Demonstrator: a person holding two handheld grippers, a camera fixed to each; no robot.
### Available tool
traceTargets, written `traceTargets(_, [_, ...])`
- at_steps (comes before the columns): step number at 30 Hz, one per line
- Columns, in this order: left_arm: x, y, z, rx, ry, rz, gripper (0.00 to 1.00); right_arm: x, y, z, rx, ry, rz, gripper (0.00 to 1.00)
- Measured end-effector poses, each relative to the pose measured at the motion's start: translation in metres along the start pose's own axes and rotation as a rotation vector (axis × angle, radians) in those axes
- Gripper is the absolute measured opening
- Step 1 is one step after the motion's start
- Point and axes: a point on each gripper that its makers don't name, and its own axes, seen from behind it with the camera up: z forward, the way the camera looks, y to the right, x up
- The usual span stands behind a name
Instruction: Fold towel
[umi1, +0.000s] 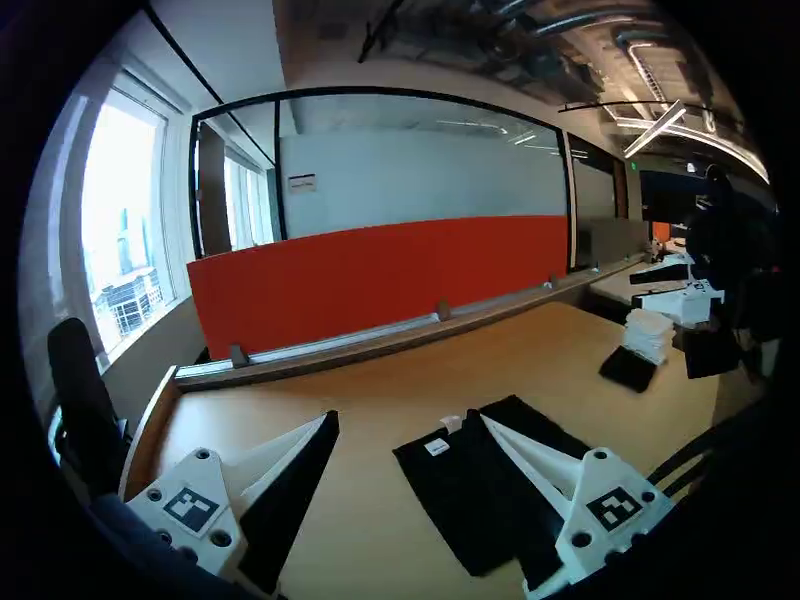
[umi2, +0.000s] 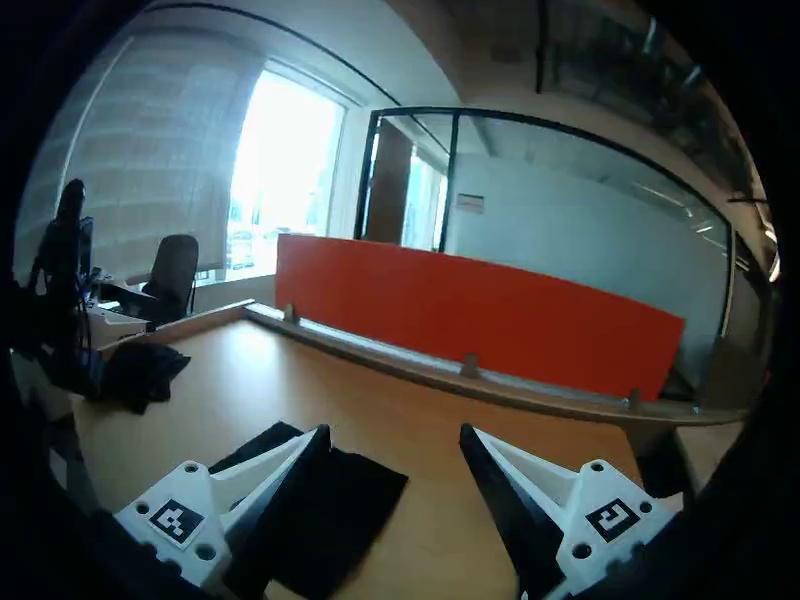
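Nearest me in the left gripper view, my left gripper (umi1: 408, 417) has its white fingers (umi1: 262, 468) spread wide, with nothing between them but the pale wooden bench (umi1: 350, 530). At the far left a dark chair (umi1: 80, 395) stands under a bright window (umi1: 120, 230). An orange divider (umi1: 380, 270) runs along the back edge of the bench. The black towel (umi1: 465, 495) lies flat on the bench, a small white tag (umi1: 437, 447) near its far edge. My right-hand finger overlaps it in the picture, but I cannot tell whether the two touch. Farther right, well apart from it, a stack of white cloths (umi1: 648, 335) sits just behind a dark folded cloth (umi1: 628, 368). In the right gripper view, my right gripper (umi2: 393, 430) is just as wide and grips nothing. A dark heap of cloth (umi2: 140, 375) rests on the bench at the far left. The towel (umi2: 345, 505) lies low by my left-hand finger, partly hidden behind it, and the orange divider (umi2: 480, 310) stretches across behind.
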Motion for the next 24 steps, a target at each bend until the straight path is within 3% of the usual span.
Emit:
traceTargets(9, [-0.019,0.019,0.004,-0.083,-0.066,0.035,0.94,-0.015,-0.017,0.004,0.083,-0.060,-0.020,1.00])
traceTargets(24, [-0.060,0.039,0.009,-0.128,-0.136,0.054,0.94,-0.068,-0.032,0.014,0.127,-0.138,-0.050,1.00])
